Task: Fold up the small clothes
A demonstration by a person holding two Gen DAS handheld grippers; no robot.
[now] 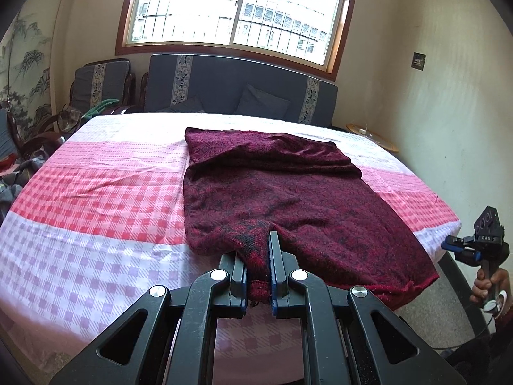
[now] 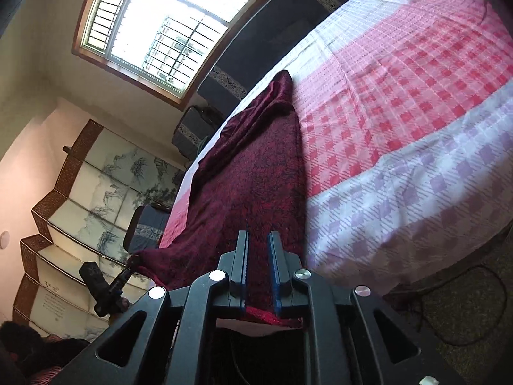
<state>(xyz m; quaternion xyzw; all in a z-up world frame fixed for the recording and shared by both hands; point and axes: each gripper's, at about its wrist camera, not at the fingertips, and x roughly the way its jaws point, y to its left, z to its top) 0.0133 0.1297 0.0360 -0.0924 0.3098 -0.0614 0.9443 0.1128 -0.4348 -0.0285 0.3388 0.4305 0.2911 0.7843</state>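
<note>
A dark red knitted garment (image 1: 282, 192) lies on the checked tablecloth (image 1: 96, 205), its far part folded over. My left gripper (image 1: 258, 243) is shut on the garment's near left corner, which bunches between the fingers. My right gripper (image 1: 455, 243) shows at the far right of the left wrist view, off the table's edge, apart from the cloth. In the right wrist view the garment (image 2: 256, 173) runs away from my right gripper (image 2: 258, 240), whose jaws stand a little apart over the near hem. The left gripper (image 2: 128, 272) holds the other corner there.
A dark sofa (image 1: 240, 93) with cushions stands behind the table under a window (image 1: 237, 9). A chair (image 1: 99, 83) and clutter are at the left. A painted screen (image 2: 96, 199) stands beside the table. A cable (image 2: 465, 308) lies on the floor.
</note>
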